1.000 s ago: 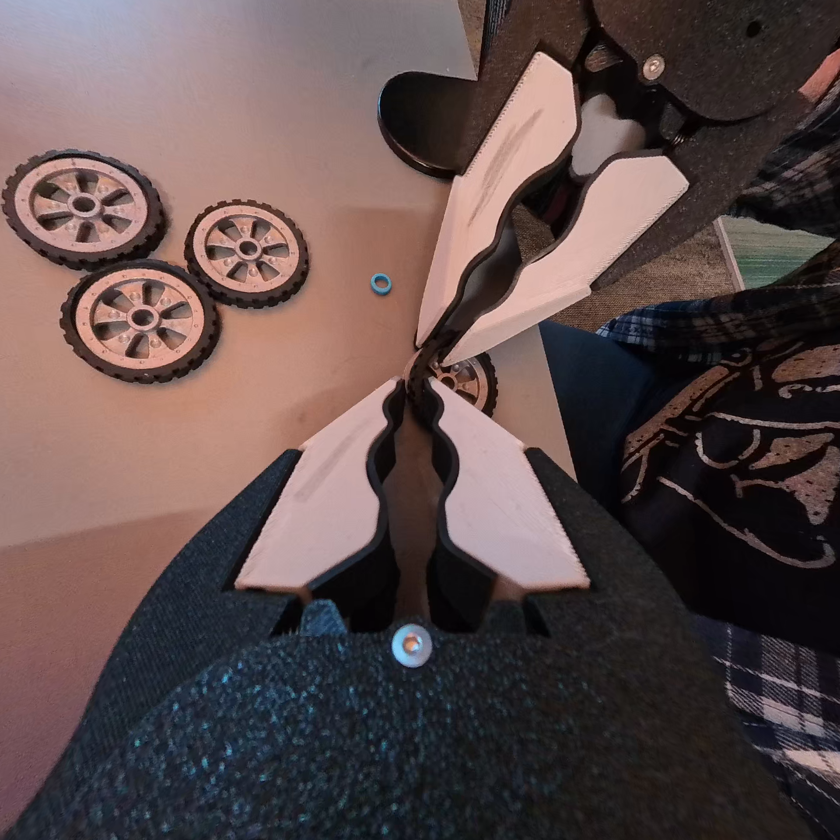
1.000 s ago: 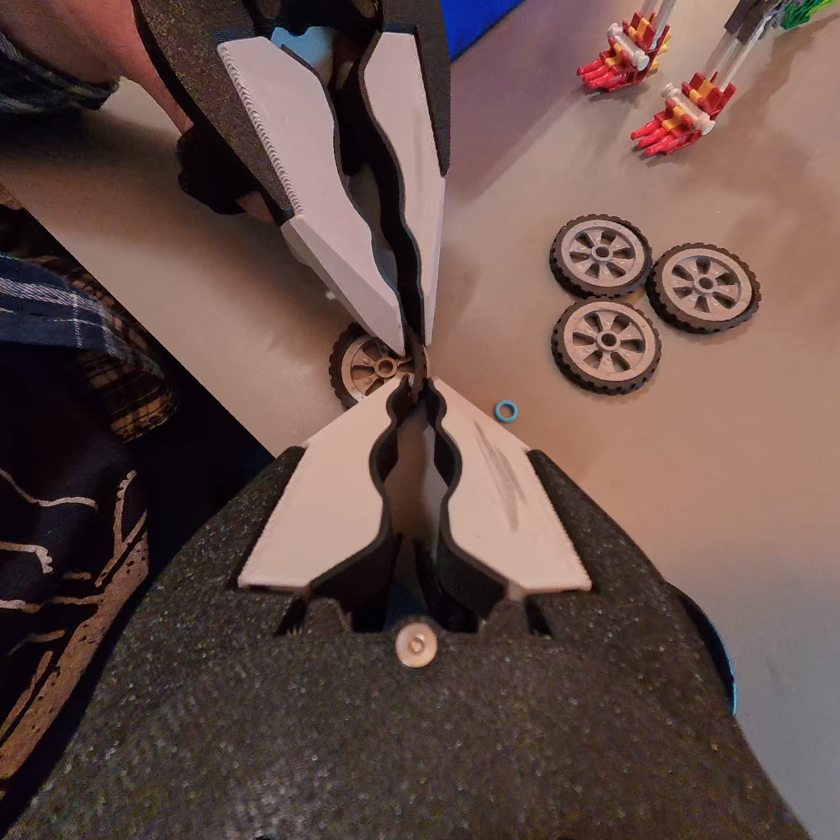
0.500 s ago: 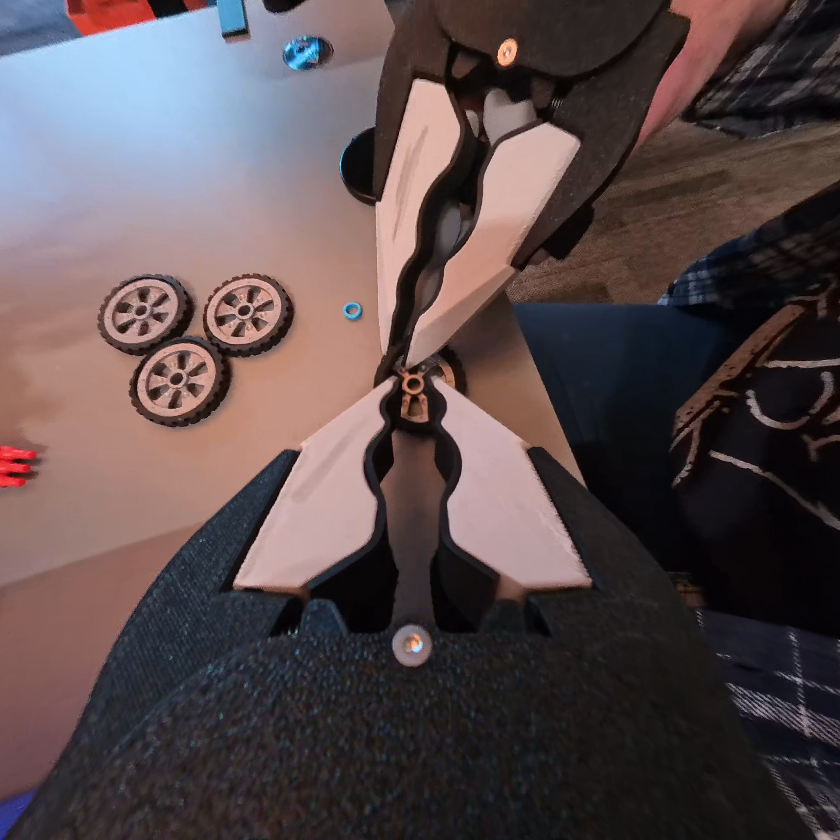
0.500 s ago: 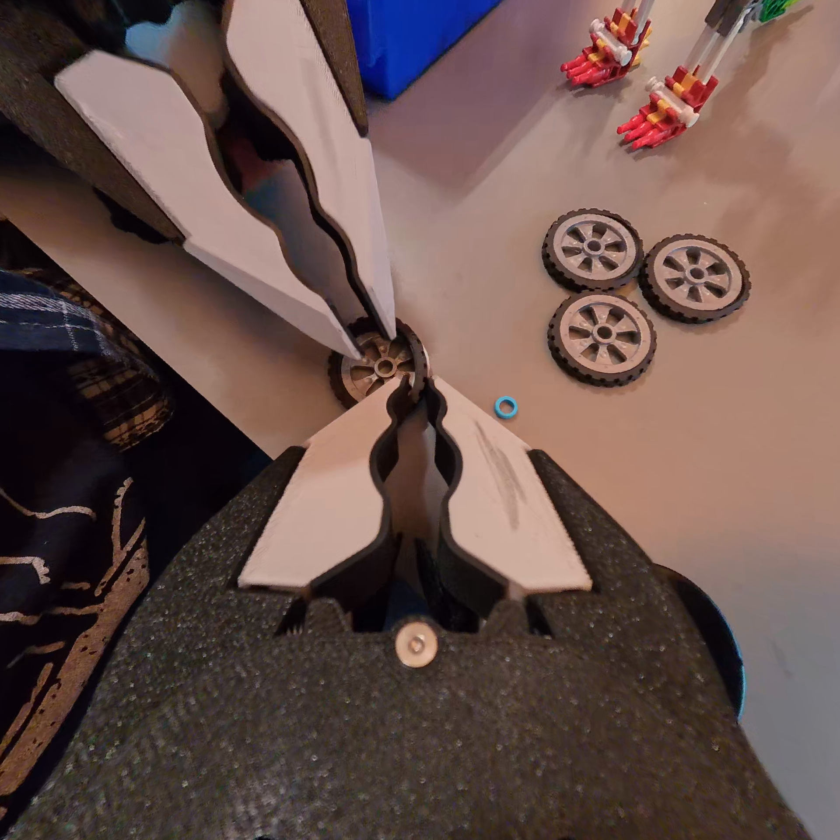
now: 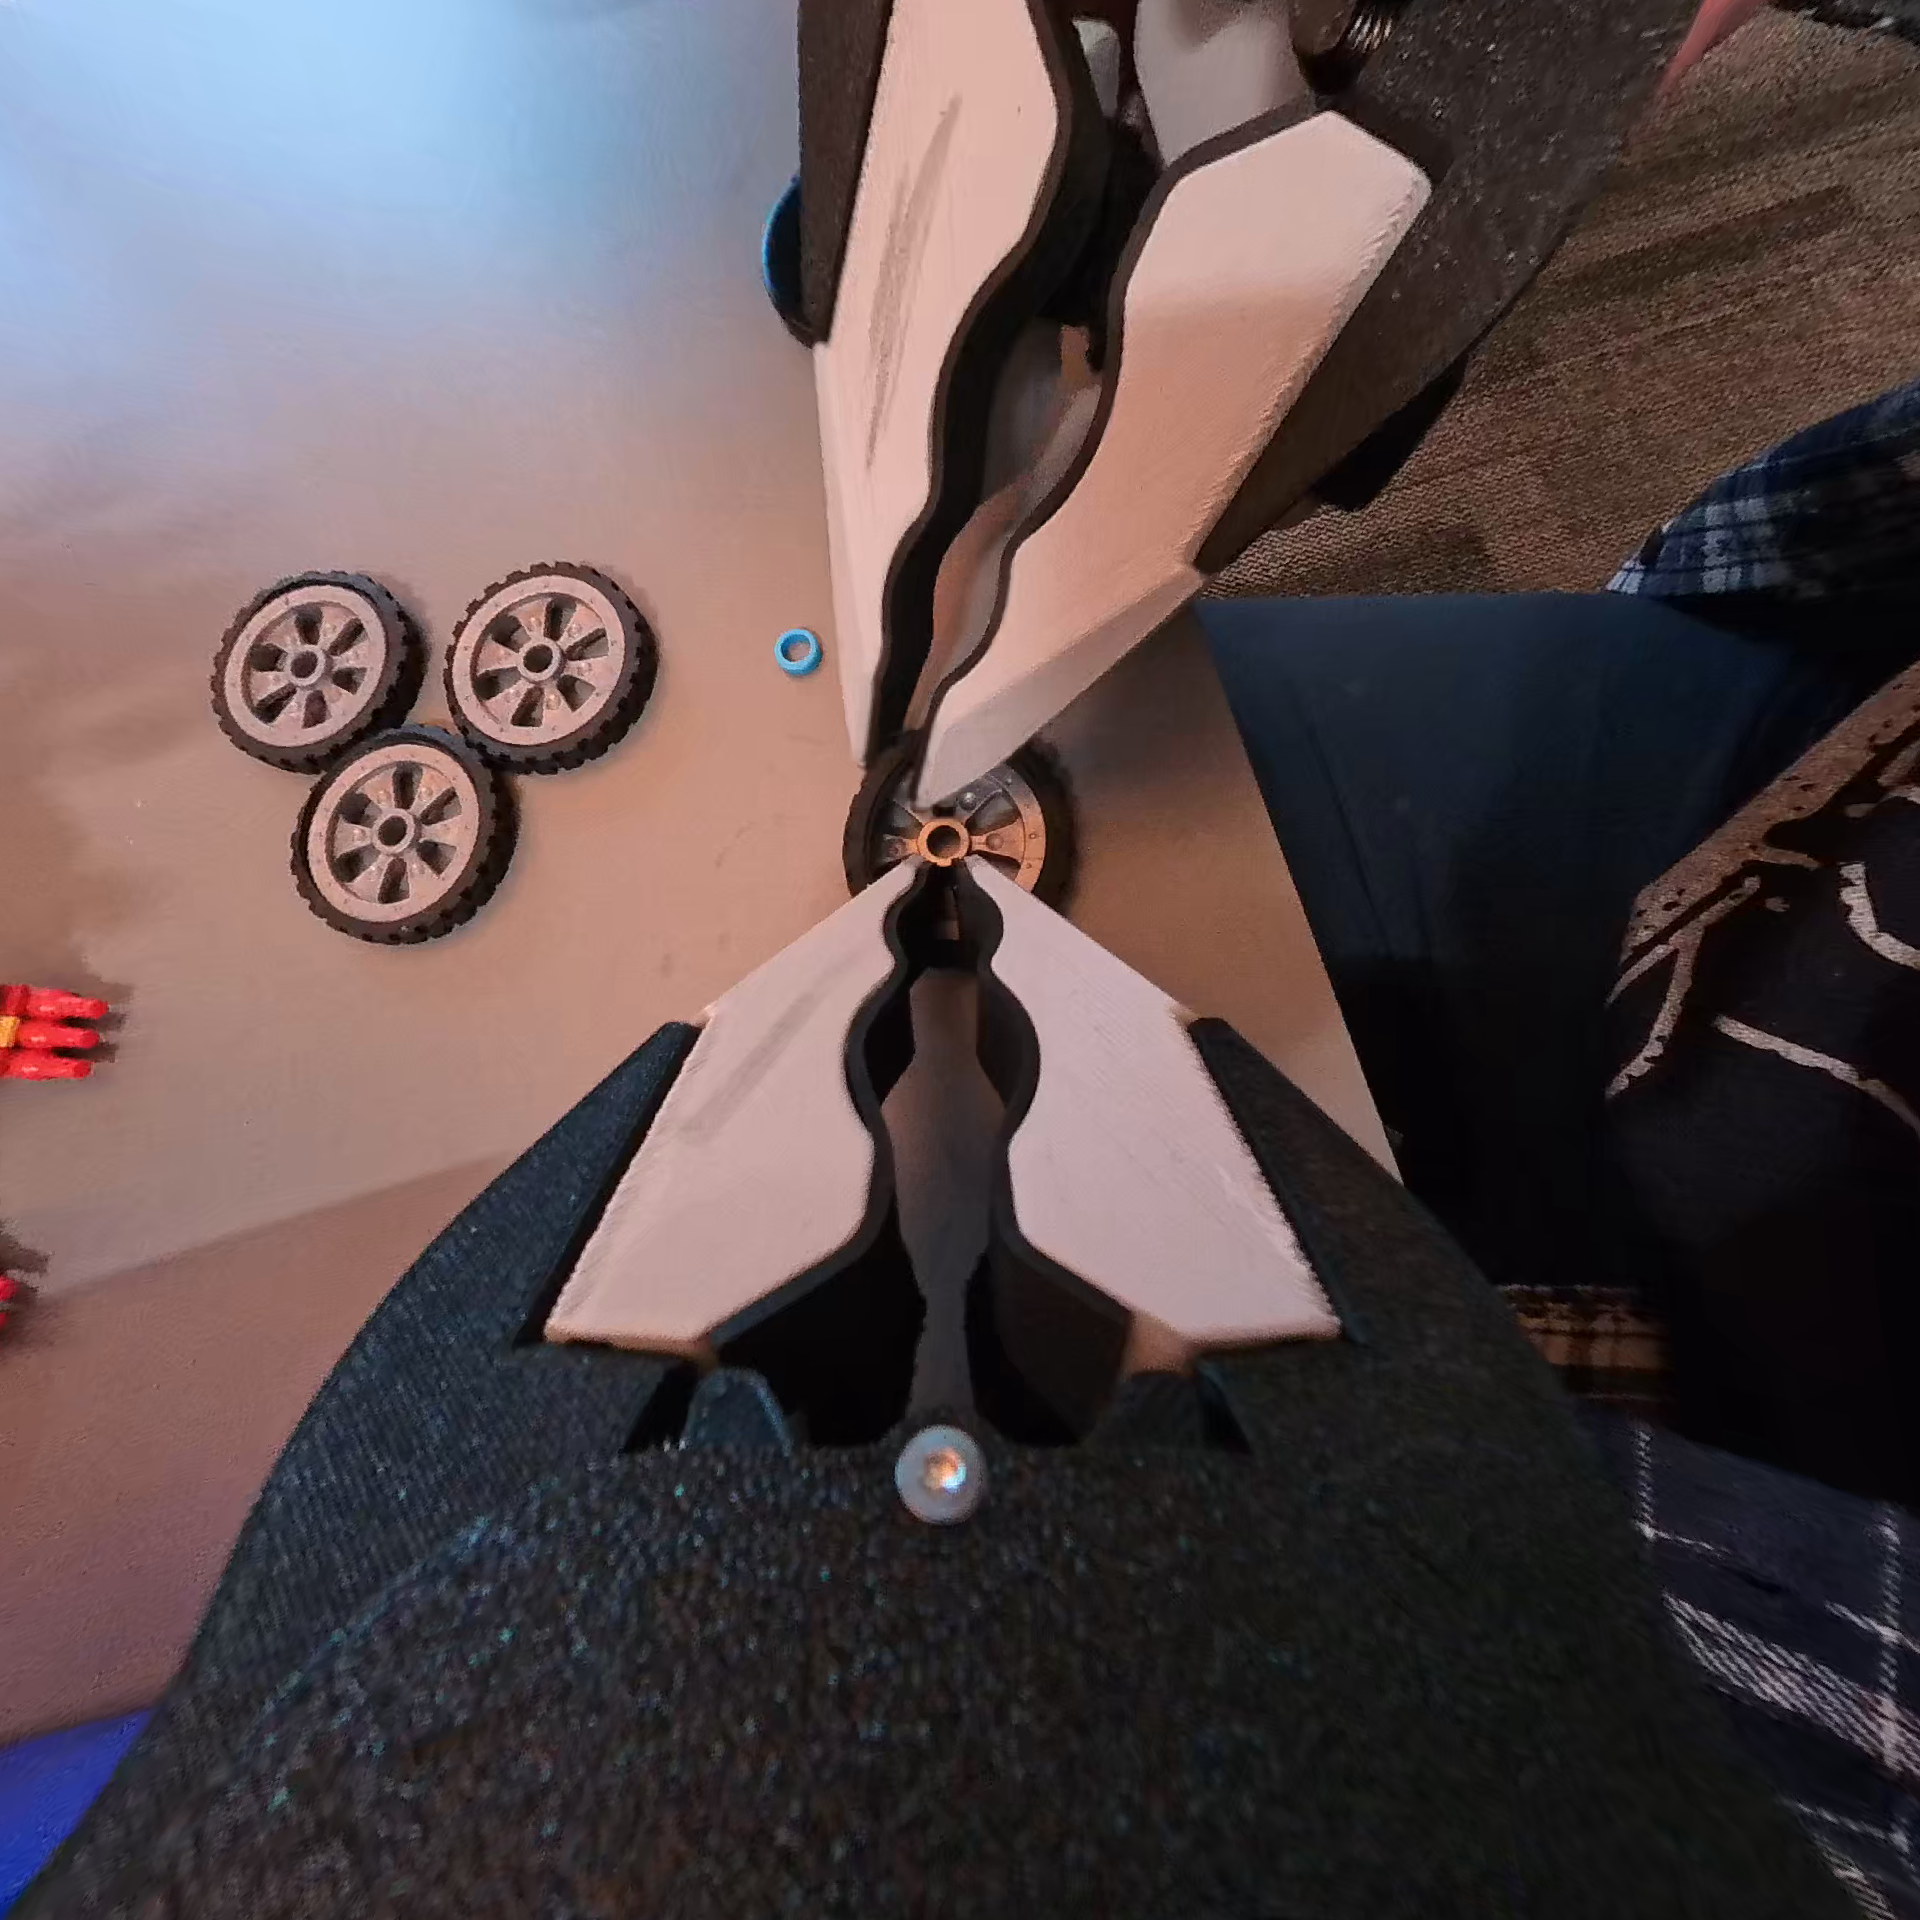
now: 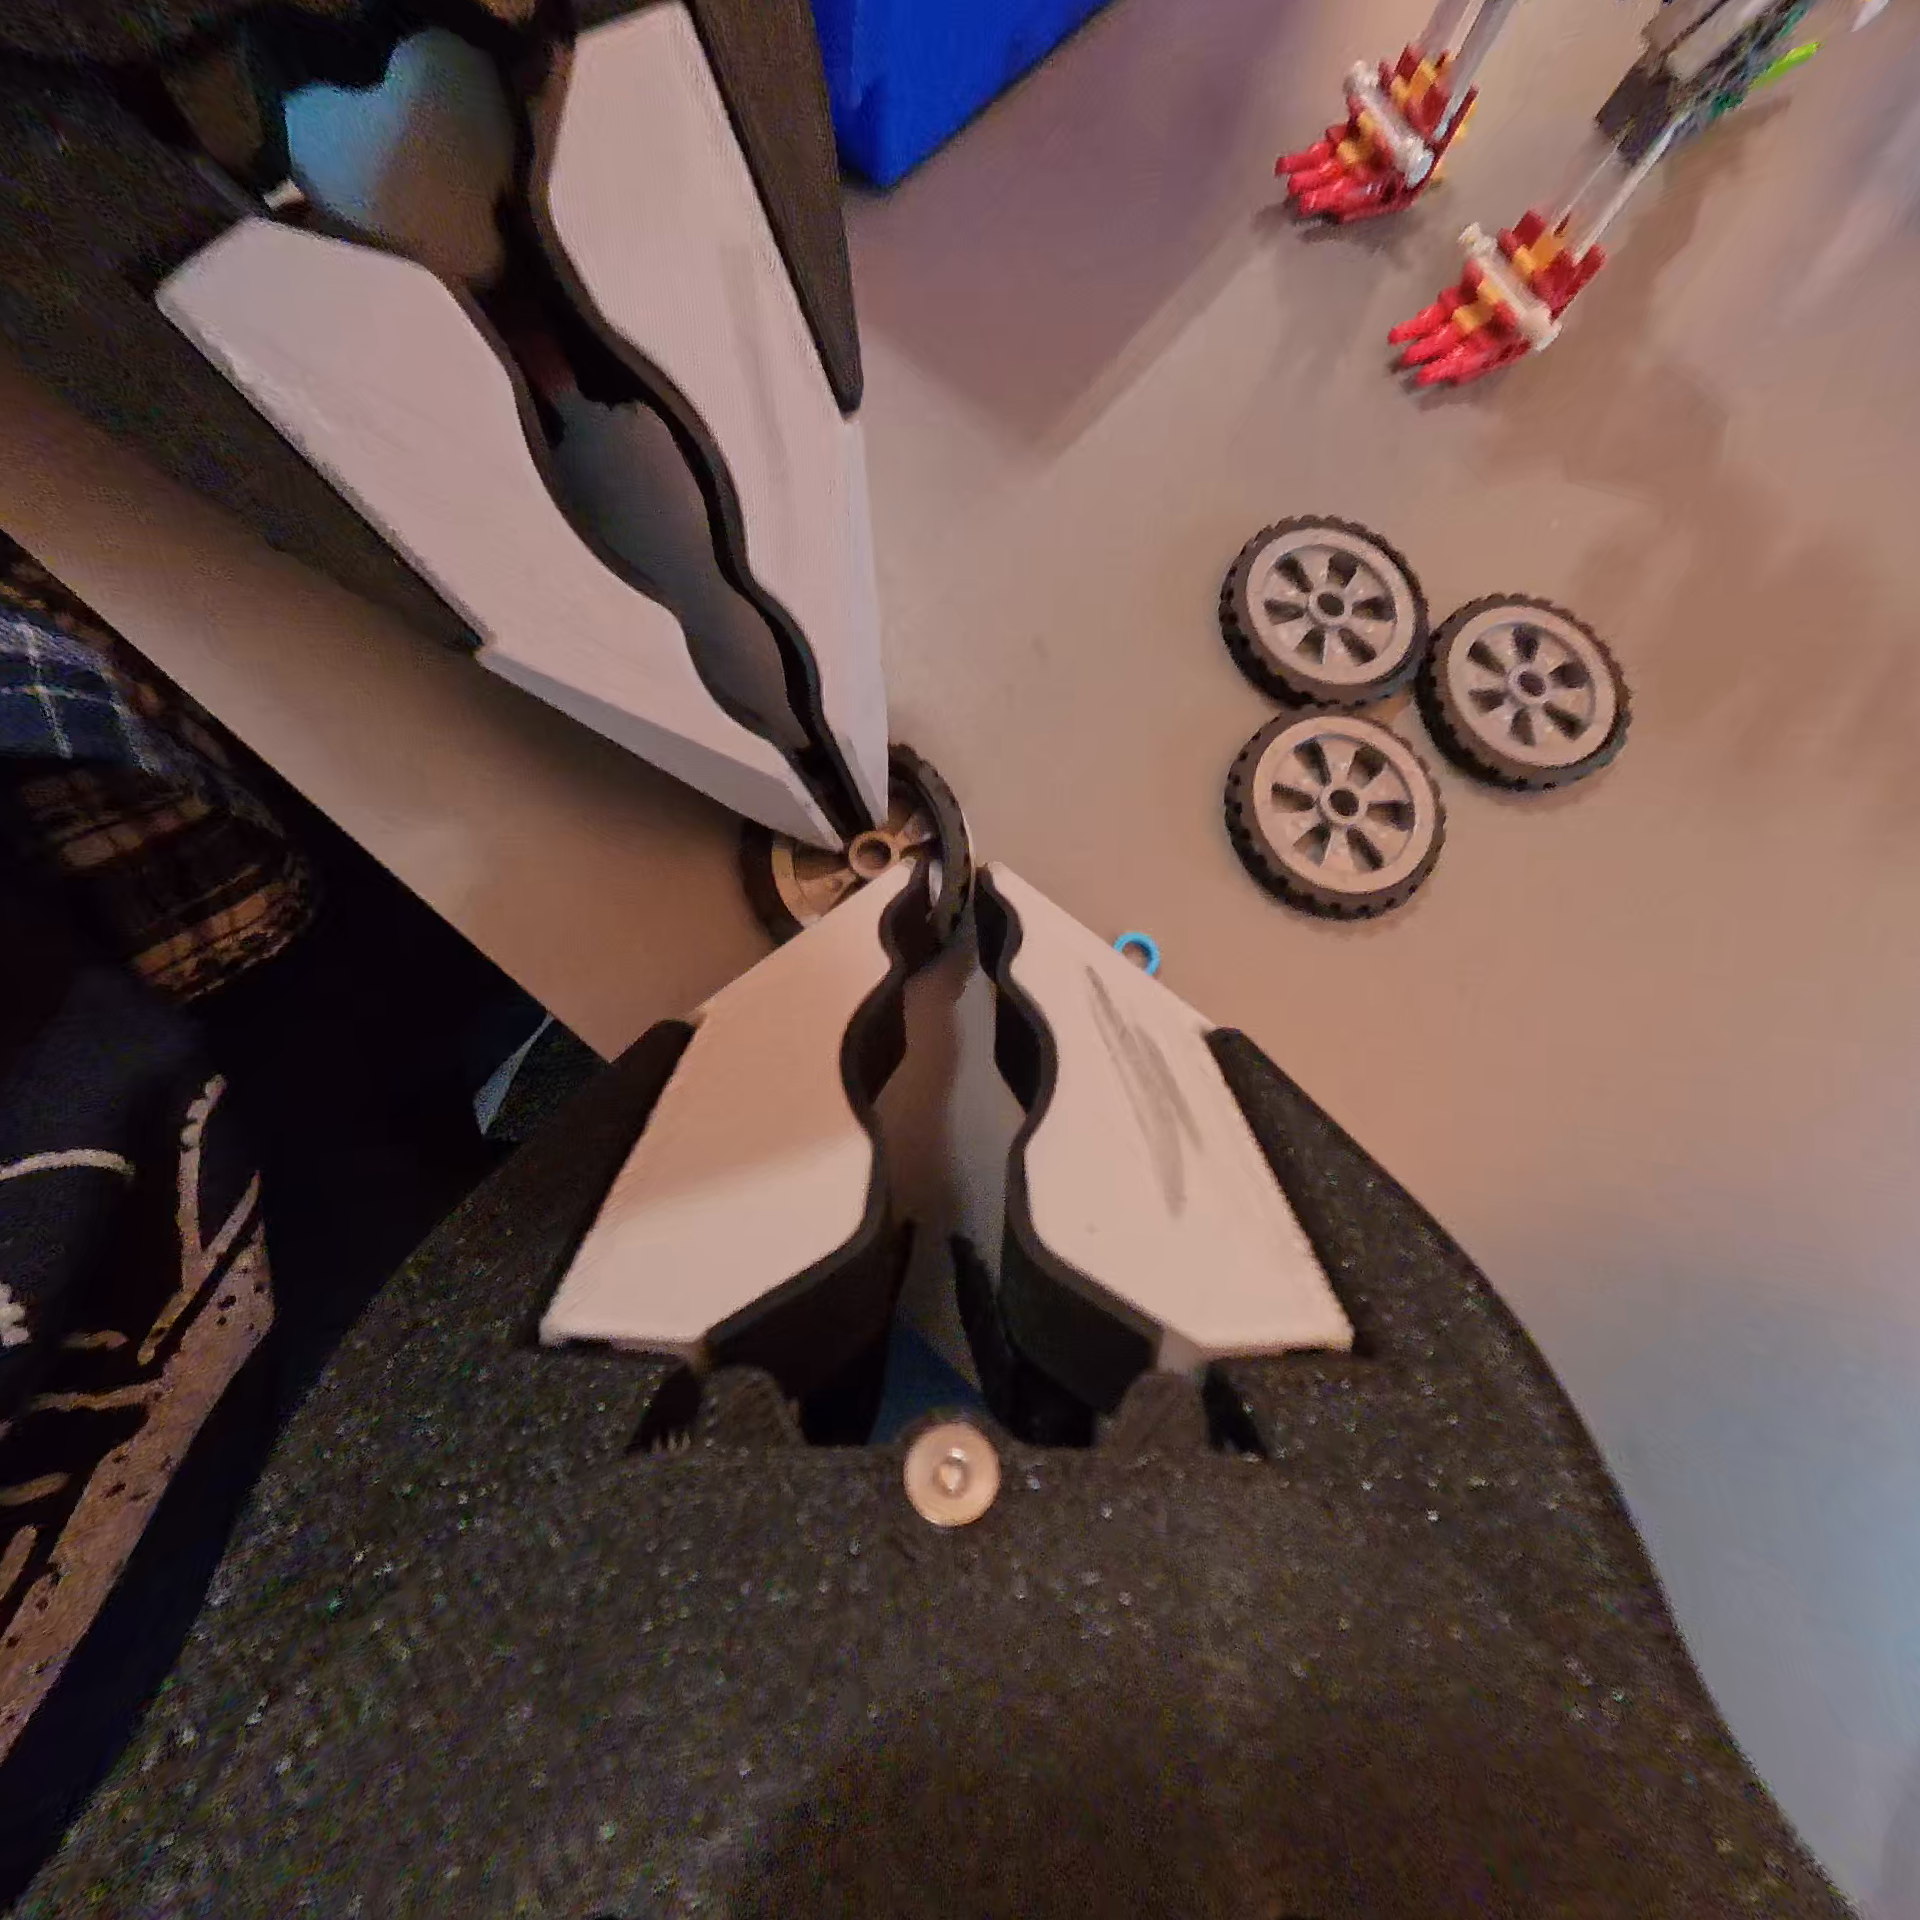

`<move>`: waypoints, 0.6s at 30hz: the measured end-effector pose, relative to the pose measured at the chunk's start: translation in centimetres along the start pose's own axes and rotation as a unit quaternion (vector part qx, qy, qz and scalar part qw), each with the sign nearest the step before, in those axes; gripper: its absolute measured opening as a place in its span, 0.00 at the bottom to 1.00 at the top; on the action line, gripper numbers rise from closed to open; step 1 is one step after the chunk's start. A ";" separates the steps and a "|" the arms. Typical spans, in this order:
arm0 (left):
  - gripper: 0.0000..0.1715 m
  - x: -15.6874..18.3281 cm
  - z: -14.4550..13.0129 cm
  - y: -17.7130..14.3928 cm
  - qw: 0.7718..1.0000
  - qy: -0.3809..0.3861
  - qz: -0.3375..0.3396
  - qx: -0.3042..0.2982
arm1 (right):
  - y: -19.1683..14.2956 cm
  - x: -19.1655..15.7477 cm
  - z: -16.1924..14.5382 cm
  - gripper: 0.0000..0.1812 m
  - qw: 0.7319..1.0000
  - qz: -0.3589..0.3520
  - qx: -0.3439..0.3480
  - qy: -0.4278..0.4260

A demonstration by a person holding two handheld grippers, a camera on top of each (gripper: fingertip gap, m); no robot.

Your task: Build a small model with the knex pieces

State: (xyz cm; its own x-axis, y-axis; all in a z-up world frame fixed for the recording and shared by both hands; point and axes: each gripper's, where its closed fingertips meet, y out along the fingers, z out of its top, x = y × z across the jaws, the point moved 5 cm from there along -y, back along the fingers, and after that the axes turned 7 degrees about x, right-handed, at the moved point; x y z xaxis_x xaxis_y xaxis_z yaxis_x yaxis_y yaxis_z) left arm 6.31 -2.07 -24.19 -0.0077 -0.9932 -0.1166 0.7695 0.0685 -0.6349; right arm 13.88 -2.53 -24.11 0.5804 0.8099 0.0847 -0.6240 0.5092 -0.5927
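A grey toy wheel [image 5: 1003, 821] with a black tyre and a tan hub sits near the table's edge, and both grippers meet on it. My left gripper [image 5: 940, 883] is nearly shut, its tips pinching the wheel just below the hub. My right gripper [image 6: 945, 883] is shut on the wheel's black tyre [image 6: 951, 831]. The right gripper comes in from above in the left wrist view [image 5: 914, 764], and the left gripper from the upper left in the right wrist view [image 6: 857, 821]. I cannot tell whether the wheel rests on the table or is lifted.
Three more grey wheels [image 5: 416, 748] lie together on the tan table [image 5: 623, 1039]; they also show in the right wrist view [image 6: 1423, 717]. A small blue ring [image 5: 797, 652] lies between them and the grippers. Red toy claws [image 6: 1371, 156] and a blue box [image 6: 935, 73] stand farther off. A person's lap [image 5: 1507, 883] is past the table edge. My left and right fingertips are right by each other.
Both grippers stayed pinched together at the wheel. The wheel has turned from edge-on to facing the left camera, so its tan hub shows. The far grippers have swung more upright in both views.
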 end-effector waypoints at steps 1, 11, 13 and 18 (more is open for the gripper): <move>0.02 0.0 0.0 0.0 1.000 -0.001 0.000 -0.001 | 0.0 0.0 0.3 0.05 1.000 -0.002 0.004 -0.002; 0.02 -0.1 0.1 0.2 1.000 -0.003 0.000 0.006 | 0.9 0.5 0.4 0.03 1.000 0.009 -0.007 0.005; 0.02 -0.1 0.1 0.2 1.000 -0.003 0.002 0.006 | 0.9 0.7 0.4 0.03 0.999 0.021 -0.013 0.034; 0.00 -0.2 0.1 0.3 1.000 0.000 0.006 0.003 | 1.1 1.0 0.4 0.03 0.996 0.038 -0.022 0.073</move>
State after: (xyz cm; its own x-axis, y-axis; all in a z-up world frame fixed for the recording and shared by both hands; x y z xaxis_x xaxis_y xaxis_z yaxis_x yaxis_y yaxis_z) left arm 6.60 -1.85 -24.27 0.0014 -0.9921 -0.1251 0.7736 0.0803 -0.6285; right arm 13.57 -1.02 -24.35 0.6049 0.7925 -0.0770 -0.6471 0.4330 -0.6276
